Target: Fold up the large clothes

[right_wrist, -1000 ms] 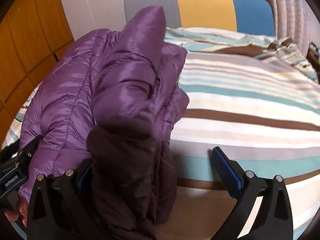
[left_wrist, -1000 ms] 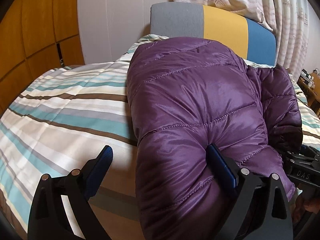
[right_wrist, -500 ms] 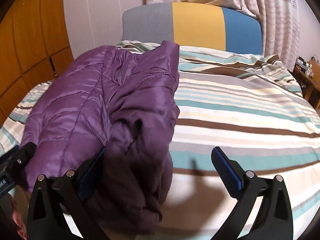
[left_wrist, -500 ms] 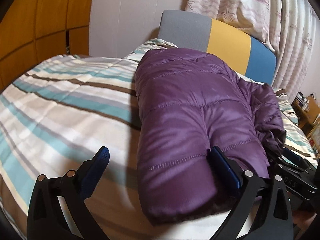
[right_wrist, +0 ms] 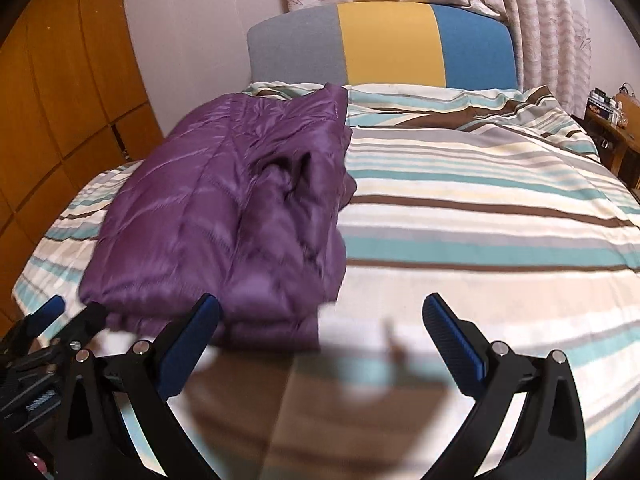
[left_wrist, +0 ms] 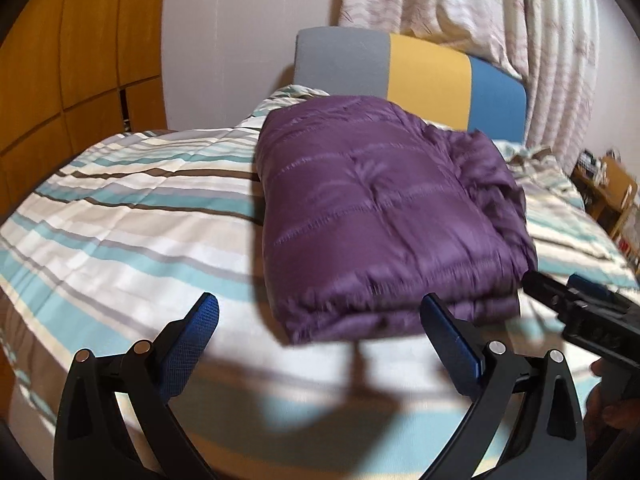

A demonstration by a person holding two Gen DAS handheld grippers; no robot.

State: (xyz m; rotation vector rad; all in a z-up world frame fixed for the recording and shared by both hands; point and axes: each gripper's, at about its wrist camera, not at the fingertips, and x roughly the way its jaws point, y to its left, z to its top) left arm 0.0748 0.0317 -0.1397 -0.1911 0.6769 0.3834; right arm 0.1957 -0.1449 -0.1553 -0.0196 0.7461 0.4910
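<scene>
A folded purple puffer jacket (left_wrist: 384,216) lies on a striped bedspread (left_wrist: 132,220), just beyond the tips of both tongs and touching neither. The left gripper (left_wrist: 320,340) has its blue pads spread wide with nothing between them, angled down toward the bed. The right gripper (right_wrist: 320,340) is likewise wide and empty, the jacket ahead to its left.
</scene>
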